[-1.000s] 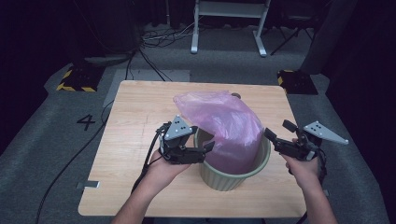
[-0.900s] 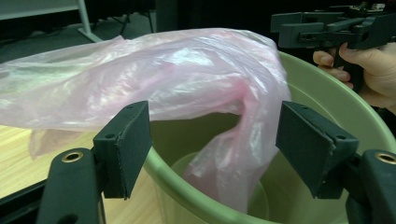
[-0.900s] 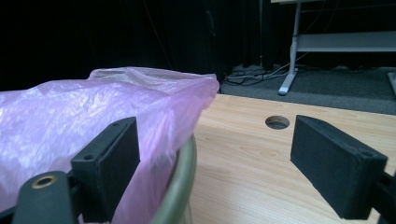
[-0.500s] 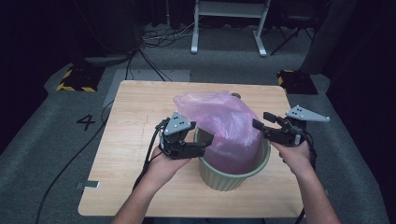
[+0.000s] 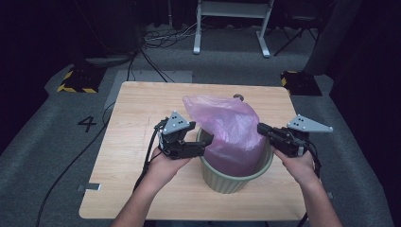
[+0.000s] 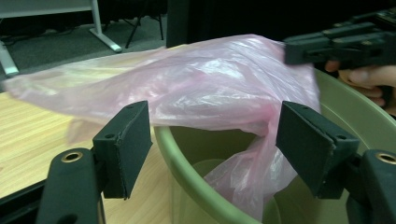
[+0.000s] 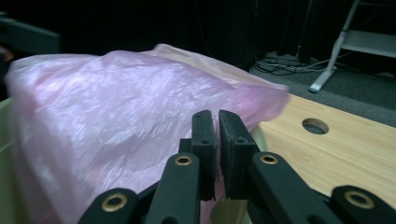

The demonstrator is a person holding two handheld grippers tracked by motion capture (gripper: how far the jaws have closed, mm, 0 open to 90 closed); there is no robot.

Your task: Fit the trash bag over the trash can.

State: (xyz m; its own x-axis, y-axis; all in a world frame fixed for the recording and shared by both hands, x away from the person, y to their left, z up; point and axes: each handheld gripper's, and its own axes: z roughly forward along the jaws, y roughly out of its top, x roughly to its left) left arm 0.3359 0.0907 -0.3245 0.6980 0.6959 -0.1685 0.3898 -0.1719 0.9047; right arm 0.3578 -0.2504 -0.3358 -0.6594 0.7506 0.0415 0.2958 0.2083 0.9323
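Right now a green bucket stands near the table's front edge, with a pink plastic bag billowing out of it. My left gripper straddles the rim, jaws wide apart; my right gripper is pinched onto the bag.

High view overhead and forward; both gripper views close, facing across one shared pink bag
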